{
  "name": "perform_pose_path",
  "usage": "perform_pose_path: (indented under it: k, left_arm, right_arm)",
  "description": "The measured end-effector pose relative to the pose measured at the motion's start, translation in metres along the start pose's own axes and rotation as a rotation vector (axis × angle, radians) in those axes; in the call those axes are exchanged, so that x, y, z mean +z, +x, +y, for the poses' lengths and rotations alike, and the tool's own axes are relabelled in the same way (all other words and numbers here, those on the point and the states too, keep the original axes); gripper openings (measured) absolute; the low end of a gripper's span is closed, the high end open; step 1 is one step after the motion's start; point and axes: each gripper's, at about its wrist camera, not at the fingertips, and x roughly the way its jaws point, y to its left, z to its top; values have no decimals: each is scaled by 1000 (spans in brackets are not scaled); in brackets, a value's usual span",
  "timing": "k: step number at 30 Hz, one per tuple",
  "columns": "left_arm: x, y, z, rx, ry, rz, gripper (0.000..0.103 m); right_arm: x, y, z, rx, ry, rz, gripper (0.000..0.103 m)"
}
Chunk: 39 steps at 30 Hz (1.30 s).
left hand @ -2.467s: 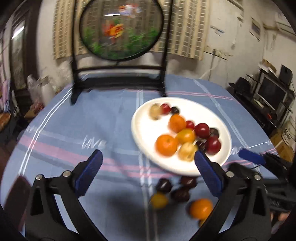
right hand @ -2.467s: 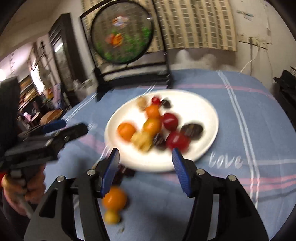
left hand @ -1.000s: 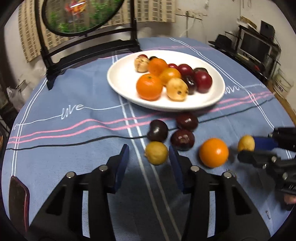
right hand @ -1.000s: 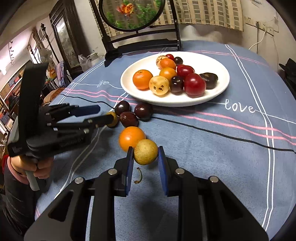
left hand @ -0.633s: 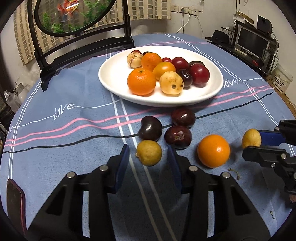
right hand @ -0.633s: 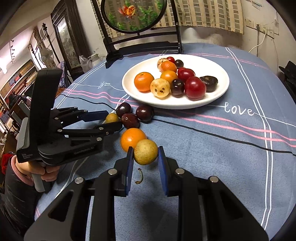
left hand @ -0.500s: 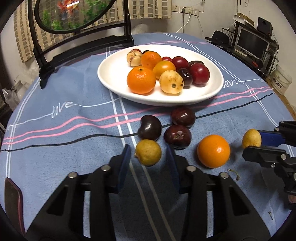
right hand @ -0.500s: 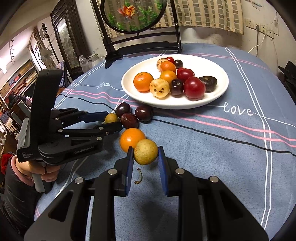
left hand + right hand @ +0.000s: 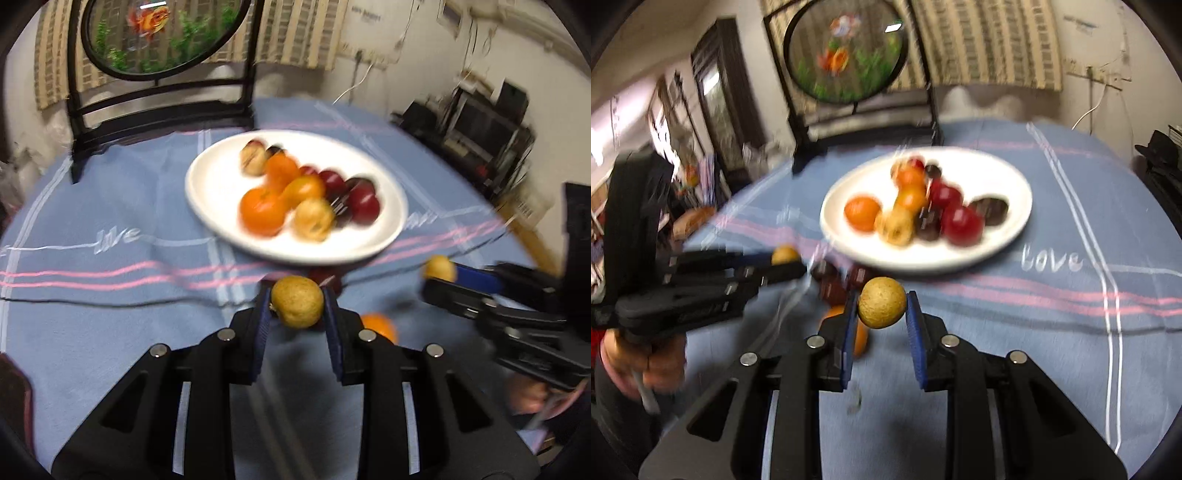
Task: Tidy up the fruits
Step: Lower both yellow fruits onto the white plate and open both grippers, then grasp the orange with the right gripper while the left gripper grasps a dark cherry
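A white plate (image 9: pixel 218 192) (image 9: pixel 1015 188) with oranges, red plums and dark fruits sits mid-table. My left gripper (image 9: pixel 297 306) is shut on a small yellow-brown fruit (image 9: pixel 297 301) and holds it above the cloth, short of the plate. My right gripper (image 9: pixel 881 306) is shut on a second yellow-brown fruit (image 9: pixel 882 302), also lifted. Each gripper shows in the other's view with its fruit, the right one (image 9: pixel 437 268) and the left one (image 9: pixel 785 254). An orange (image 9: pixel 380 326) (image 9: pixel 860 338) and dark plums (image 9: pixel 831 280) lie on the cloth below. Both views are motion-blurred.
The blue striped tablecloth (image 9: pixel 110 295) covers a round table. A black stand with a round fish picture (image 9: pixel 162 33) stands behind the plate. Shelves and electronics (image 9: pixel 480 129) lie beyond the right edge. A small stem (image 9: pixel 855 406) lies on the cloth.
Both grippers have closed on their yellow-brown fruits and lifted them off the cloth, moving toward the plate. The other loose fruits stayed put.
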Motion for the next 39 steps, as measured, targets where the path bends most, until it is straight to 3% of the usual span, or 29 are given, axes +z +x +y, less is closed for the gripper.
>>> perform_pose_path:
  k: [5,11,13,14,17,20,24,29,32,39]
  left_arm:
    - [41,8,-8,52,-20,-90,29]
    - [86,47,1,90,-55,-103,29]
    - [90,53,7,121,-97,-98,55]
    - [88,52,10,141,-118,-101,82]
    - [84,29,11,186,-116,-163,85]
    - [75,4,14,220,-131,-189,99]
    - [37,-17,28,307,-176,-224,101]
    - [3,-15,38,496,-185,-153,101]
    - [0,-20,35,526,-161,-168,101]
    - [-2,-22,30,524,-131,-162,101]
  right_arm:
    - [41,16,-22,-69,43,-116,26]
    - [77,59,-49,-86,93,-129,30]
    - [81,66,-53,-95,88,-116,48]
    - [81,68,-55,-114,94,-112,60]
    - [80,61,-56,-100,103,-101,60]
    - [75,43,-41,-61,66,-102,60]
    - [51,27,-16,-40,2,-72,60]
    - [6,29,11,32,-55,73,60]
    - [-13,29,27,44,-109,133,60]
    - [-24,33,44,-10,-211,147,60]
